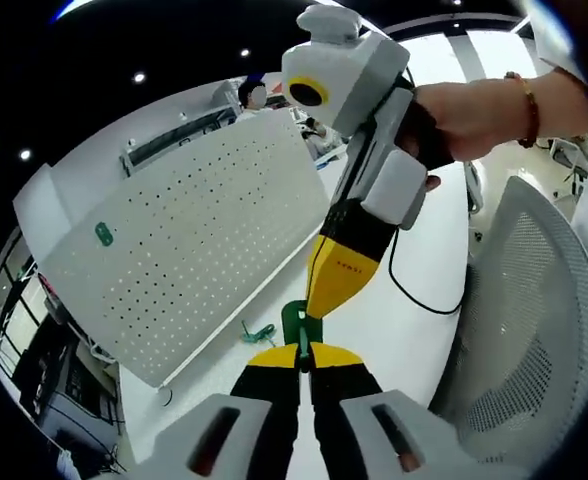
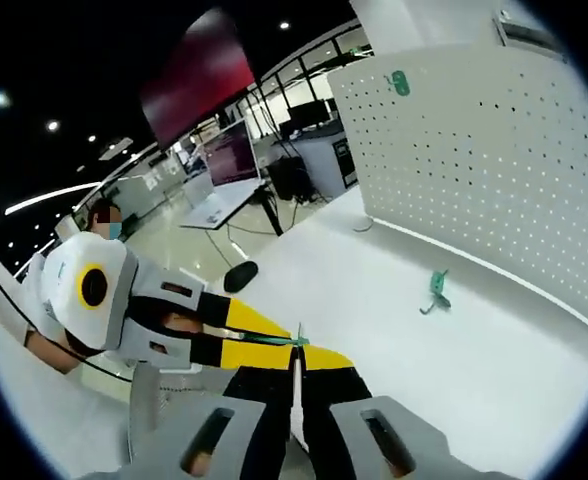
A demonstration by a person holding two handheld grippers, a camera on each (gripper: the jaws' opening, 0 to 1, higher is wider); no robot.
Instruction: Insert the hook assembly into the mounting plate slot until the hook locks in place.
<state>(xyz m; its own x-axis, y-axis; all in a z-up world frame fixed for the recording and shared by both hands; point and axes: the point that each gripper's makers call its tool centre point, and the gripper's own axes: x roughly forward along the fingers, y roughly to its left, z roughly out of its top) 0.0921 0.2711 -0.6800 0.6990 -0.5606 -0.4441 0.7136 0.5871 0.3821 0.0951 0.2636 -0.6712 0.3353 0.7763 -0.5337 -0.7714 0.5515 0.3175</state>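
Green plastic hook plate sits pinched between both grippers above the white table. In the left gripper view, the left gripper has its yellow-tipped jaws closed together on the plate's lower edge, while the right gripper comes in from above and clamps the upper part. In the right gripper view, the right gripper is closed on a thin green edge, with the left gripper reaching in from the left.

A white pegboard stands upright on the table, with a small green hook mount already fixed high on its face. A second green hook lies loose on the table near the board's foot.

The piece looks small, light and stiff, probably hard moulded plastic, so it should slip if pinched only at its thin edge. Holding it across the flat faces, clear of the mating end, seems safest, since the locking tabs may snap under twisting.
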